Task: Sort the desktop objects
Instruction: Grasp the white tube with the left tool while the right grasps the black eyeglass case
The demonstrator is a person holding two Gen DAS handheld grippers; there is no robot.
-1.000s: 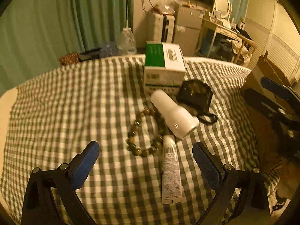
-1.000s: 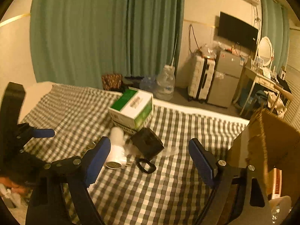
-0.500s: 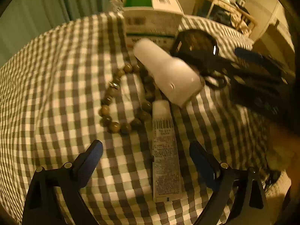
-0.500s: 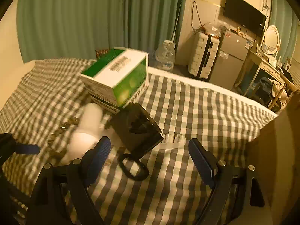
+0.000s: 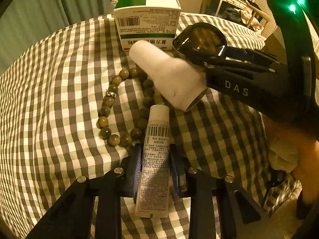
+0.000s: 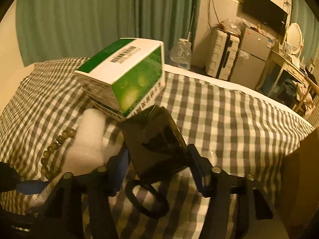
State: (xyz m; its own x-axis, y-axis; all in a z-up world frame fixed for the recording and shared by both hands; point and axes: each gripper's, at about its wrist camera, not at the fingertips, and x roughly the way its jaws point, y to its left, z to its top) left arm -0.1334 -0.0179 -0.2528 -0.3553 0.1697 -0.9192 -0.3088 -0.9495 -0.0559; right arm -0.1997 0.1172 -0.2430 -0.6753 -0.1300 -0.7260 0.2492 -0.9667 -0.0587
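now tube between closing left tongs

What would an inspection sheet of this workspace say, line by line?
Surface: checked cloth over the table.
Job's things: tube, bead bracelet, white bottle, black pouch, green box.
Clutter: nothing seen.
Grippers: left gripper closing, pads against the tube; right gripper closing, pads against the pouch.
Cables: wall cable.
Surroundings: green curtain, suitcase, television.

Two close downward views, shared box
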